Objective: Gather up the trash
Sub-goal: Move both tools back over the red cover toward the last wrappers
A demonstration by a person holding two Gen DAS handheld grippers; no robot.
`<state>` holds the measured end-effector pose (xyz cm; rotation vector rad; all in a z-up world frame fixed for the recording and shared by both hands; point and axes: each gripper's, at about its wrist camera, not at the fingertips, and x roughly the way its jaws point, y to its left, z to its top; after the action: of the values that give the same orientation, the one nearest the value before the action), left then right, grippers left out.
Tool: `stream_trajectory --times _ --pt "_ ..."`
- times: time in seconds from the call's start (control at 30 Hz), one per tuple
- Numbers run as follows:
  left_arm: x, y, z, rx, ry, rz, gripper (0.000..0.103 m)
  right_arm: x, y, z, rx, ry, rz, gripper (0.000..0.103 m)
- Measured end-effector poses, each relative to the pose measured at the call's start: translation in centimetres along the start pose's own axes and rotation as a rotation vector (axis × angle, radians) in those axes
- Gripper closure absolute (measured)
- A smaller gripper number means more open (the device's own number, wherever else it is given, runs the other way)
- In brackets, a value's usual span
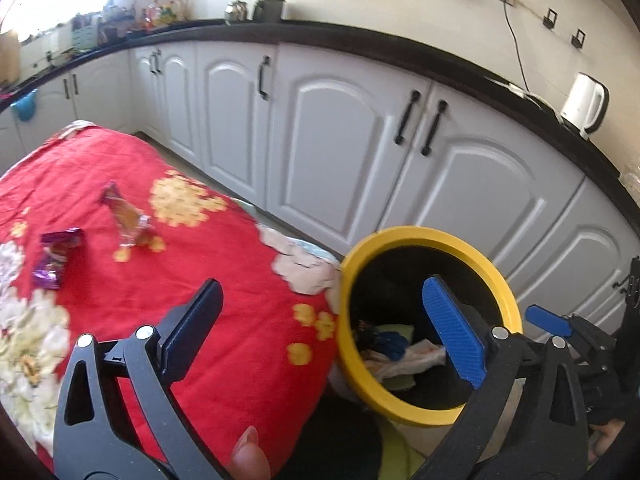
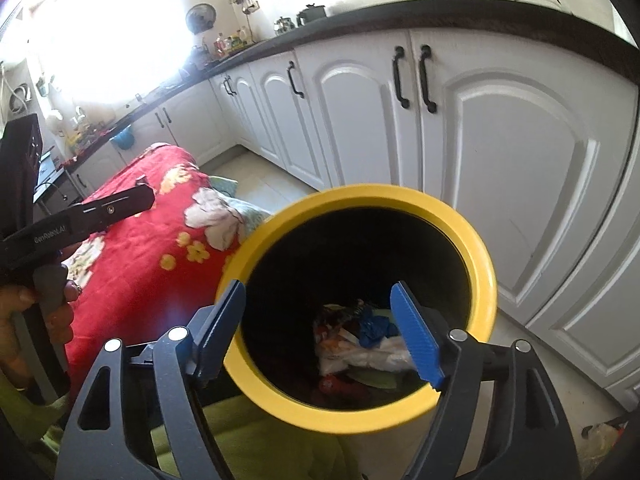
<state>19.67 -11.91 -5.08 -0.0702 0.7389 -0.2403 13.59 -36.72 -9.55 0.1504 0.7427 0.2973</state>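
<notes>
A black bin with a yellow rim (image 1: 404,235) (image 2: 360,196) stands beside a table under a red flowered cloth (image 1: 132,280) (image 2: 140,264). Crumpled wrappers and paper (image 1: 404,354) (image 2: 360,344) lie in the bin. Two wrappers lie on the cloth: a purple one (image 1: 56,256) and an orange-and-purple one (image 1: 126,214). My left gripper (image 1: 324,328) is open and empty, between the table edge and the bin. My right gripper (image 2: 320,332) is open and empty over the bin's mouth; it also shows in the left wrist view (image 1: 548,320).
White kitchen cabinets (image 1: 340,152) (image 2: 500,140) under a black counter (image 1: 360,40) run behind the bin. A white kettle (image 1: 584,102) stands on the counter. Jars and pots (image 1: 256,8) stand farther along. A strip of floor (image 2: 260,184) lies between table and cabinets.
</notes>
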Motion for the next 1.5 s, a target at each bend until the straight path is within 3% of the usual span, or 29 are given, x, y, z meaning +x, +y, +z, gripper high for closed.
stream_trajectory --times 0.77,1.5 --pt "-6.1 10.2 0.6 -0.108 -0.151 0.194 0.011 1.5 10.4 4.2 -0.143 -0.041 0.108 0.024" --pt "-6.5 19.2 -0.8 -0.257 -0.153 0.313 0.011 7.0 18.1 8.0 -0.239 -0.025 0.172 0.023"
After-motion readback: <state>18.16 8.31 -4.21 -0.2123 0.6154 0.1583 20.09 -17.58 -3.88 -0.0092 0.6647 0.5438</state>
